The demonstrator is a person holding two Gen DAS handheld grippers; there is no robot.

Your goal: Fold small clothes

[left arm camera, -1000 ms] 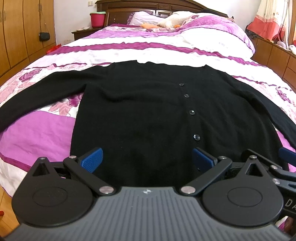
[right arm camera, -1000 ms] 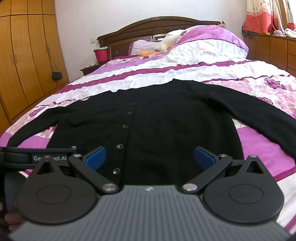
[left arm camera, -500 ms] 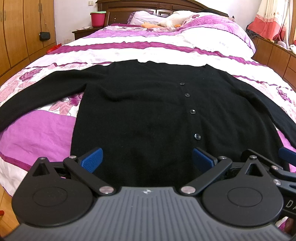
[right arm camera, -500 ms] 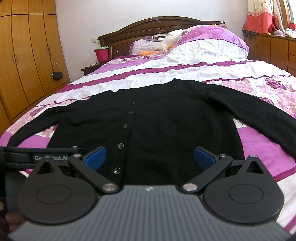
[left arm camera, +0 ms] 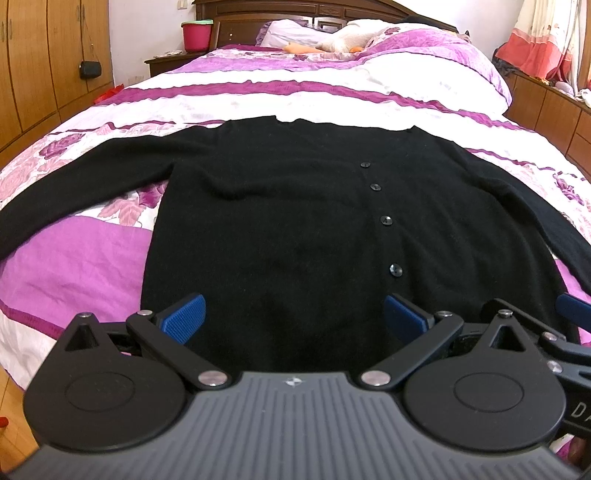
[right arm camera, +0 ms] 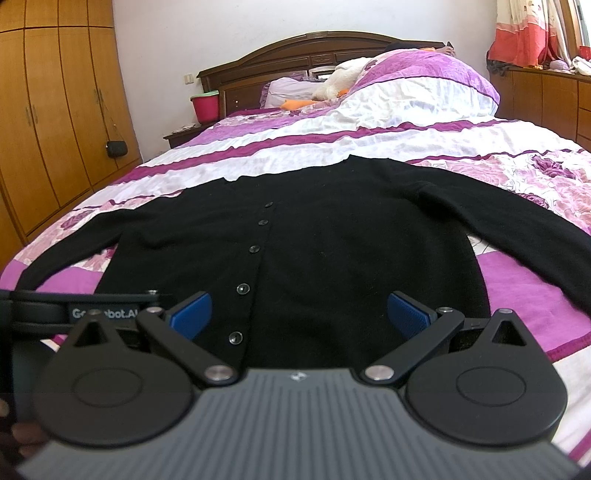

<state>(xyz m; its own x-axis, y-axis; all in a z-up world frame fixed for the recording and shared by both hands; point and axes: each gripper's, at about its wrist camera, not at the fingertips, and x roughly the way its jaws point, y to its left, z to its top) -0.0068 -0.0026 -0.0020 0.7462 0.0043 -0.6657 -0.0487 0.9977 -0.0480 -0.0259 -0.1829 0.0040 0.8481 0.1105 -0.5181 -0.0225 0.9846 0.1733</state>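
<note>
A black button-front cardigan (left arm camera: 288, 221) lies flat on the bed, sleeves spread out to both sides, hem toward me. It also shows in the right wrist view (right arm camera: 332, 251). My left gripper (left arm camera: 293, 319) is open and empty, hovering over the hem left of the button row. My right gripper (right arm camera: 301, 314) is open and empty over the hem right of the button row. The right gripper's body shows at the right edge of the left wrist view (left arm camera: 554, 332); the left gripper's body shows at the left of the right wrist view (right arm camera: 74, 314).
The bed has a purple, white and floral cover (left arm camera: 74, 258). Pillows and a soft toy (left arm camera: 343, 37) lie by the wooden headboard (right arm camera: 314, 48). A nightstand carries a red bucket (left arm camera: 196, 35). Wardrobes (right arm camera: 55, 129) stand left, a low cabinet (right arm camera: 546, 99) right.
Both views have shifted slightly; the cardigan sits a little lower and nearer in frame. Both grippers stay open and empty.
</note>
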